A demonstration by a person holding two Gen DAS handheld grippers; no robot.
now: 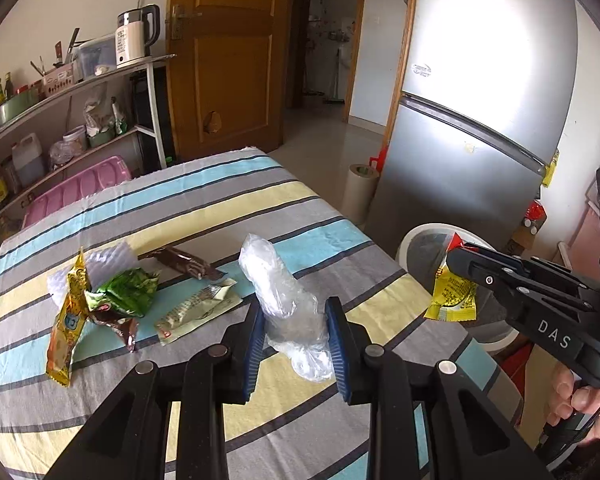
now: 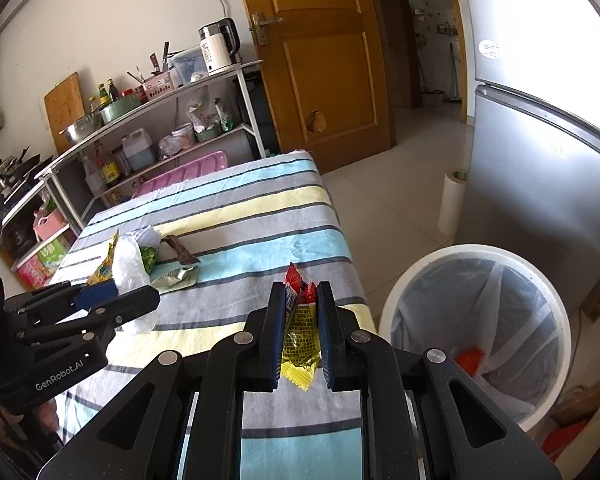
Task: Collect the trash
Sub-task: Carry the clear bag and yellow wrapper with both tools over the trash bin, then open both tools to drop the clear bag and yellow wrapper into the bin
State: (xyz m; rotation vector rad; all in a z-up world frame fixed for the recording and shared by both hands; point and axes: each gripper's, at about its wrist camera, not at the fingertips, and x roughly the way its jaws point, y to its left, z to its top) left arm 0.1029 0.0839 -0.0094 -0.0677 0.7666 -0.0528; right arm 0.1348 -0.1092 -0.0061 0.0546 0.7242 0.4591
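While both jaws grip trash, the right gripper [image 2: 300, 316] with its yellow-and-red foil sachet [image 2: 300, 336] sits nearer the white lined bin [image 2: 412, 280] at lower right; the left gripper [image 1: 294, 332] pinches a crumpled clear plastic bag [image 1: 284, 300].

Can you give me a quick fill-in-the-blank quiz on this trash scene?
1. The left gripper holds a clear ____ bag.
2. The right gripper holds a ____ and red wrapper.
3. The bin is lined with a ____.
4. The tablecloth is ____.

Answers: plastic; yellow; bag; striped
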